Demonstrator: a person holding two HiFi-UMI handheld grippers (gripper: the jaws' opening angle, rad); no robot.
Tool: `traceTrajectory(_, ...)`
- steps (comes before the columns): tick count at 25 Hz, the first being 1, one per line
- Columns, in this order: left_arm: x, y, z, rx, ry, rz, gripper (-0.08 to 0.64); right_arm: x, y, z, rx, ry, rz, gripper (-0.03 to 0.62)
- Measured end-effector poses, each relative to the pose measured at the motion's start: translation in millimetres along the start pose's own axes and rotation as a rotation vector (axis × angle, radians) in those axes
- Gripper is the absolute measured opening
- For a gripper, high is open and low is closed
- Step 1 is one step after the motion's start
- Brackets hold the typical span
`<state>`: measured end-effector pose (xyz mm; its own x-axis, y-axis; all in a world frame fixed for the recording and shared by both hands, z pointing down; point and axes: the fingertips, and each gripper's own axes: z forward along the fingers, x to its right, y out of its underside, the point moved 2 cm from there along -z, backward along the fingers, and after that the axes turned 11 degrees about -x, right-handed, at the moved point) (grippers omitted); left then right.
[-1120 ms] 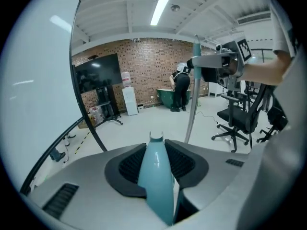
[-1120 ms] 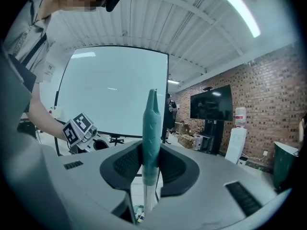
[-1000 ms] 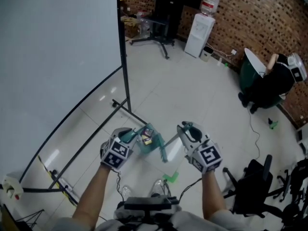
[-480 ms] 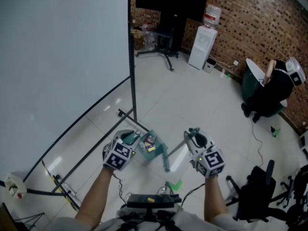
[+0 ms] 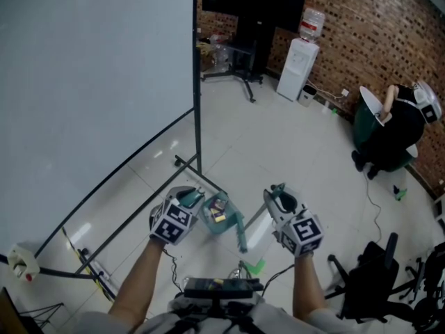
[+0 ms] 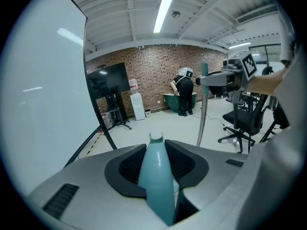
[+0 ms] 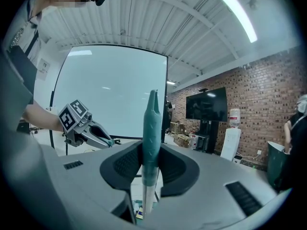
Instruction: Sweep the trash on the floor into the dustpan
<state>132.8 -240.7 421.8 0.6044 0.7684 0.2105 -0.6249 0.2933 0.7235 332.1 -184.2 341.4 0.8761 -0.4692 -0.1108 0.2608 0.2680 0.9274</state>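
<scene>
In the head view my left gripper (image 5: pixel 194 199) is shut on the teal handle of the dustpan (image 5: pixel 221 214), which hangs above the white floor with small yellow and dark trash (image 5: pixel 218 212) in it. The left gripper view shows that teal handle (image 6: pixel 156 176) pinched between the black pads. My right gripper (image 5: pixel 277 191) is shut on the broom's teal grip (image 7: pixel 152 123). The silver broom pole (image 5: pixel 256 232) runs down to the green broom head (image 5: pixel 252 264) near my feet. The two grippers are side by side, a little apart.
A large white screen (image 5: pixel 90 82) on a black stand (image 5: pixel 197 117) fills the left, and its foot (image 5: pixel 186 164) lies just beyond the dustpan. A water dispenser (image 5: pixel 304 47), a TV stand (image 5: pixel 250 26), a person at a green bin (image 5: pixel 396 127) and an office chair (image 5: pixel 372 277) ring the floor.
My left gripper has lifted the dustpan slightly. The right gripper and broom have barely moved. Both grips are unchanged.
</scene>
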Motion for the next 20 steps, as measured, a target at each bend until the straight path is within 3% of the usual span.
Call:
traceTrajectory(4,-1.3,-1.5,-4.5,-0.001,-0.01,-0.01,0.127,-5.1,-3.4,3.2,0.024,-0.014,-0.011,0.095)
traceTrajectory(9,-5.0,-4.0,-6.1,0.003,-0.023,-0.018,0.127,-7.3,-4.5,-0.3,-0.023,-0.015,-0.006,0.095)
traceTrajectory(13,-6.4,-3.4,-8.5,0.003,-0.031,-0.021,0.127,-8.5,-8.1,2.0,0.023,-0.024,-0.014,0.095)
traceTrajectory(20,-8.3,-4.3,-11.9,0.0,-0.037,-0.02,0.127,-11.5,-15.2,1.1,0.02,-0.012,-0.008,0.095)
